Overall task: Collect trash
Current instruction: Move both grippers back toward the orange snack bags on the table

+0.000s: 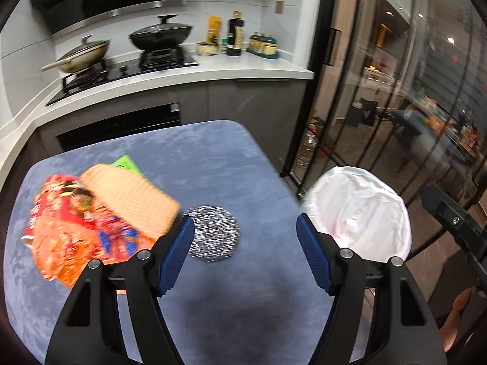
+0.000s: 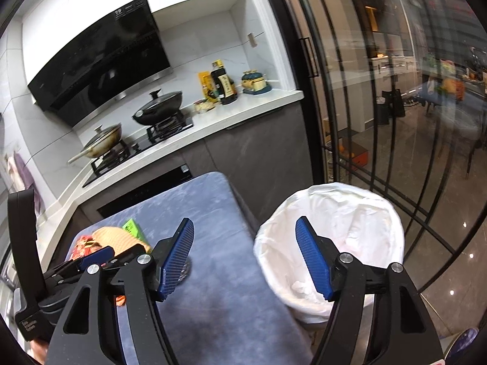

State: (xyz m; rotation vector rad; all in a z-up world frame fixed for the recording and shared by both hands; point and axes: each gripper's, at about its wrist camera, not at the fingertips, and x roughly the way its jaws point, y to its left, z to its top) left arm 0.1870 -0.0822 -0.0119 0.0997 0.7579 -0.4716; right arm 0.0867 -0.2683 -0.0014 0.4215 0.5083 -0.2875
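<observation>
On the blue table (image 1: pixel 213 158) lie a red snack wrapper (image 1: pixel 79 231), a tan waffle-textured pack (image 1: pixel 131 197) on top of it, a green packet (image 1: pixel 126 164) behind, and a silver steel-wool pad (image 1: pixel 213 232). My left gripper (image 1: pixel 245 252) is open and empty above the table, the pad just by its left finger. A bin with a white liner (image 1: pixel 359 210) stands off the table's right edge. In the right wrist view my right gripper (image 2: pixel 243 258) is open and empty between the table (image 2: pixel 213 213) and the bin (image 2: pixel 331 228). The trash pile (image 2: pixel 112 237) is partly hidden behind the left gripper body.
A kitchen counter (image 1: pixel 243 67) with a stove, two lidded pans (image 1: pixel 158 35) and bottles (image 1: pixel 236 35) runs behind the table. Black-framed glass doors (image 1: pixel 380 91) stand to the right. Tiled floor lies around the bin.
</observation>
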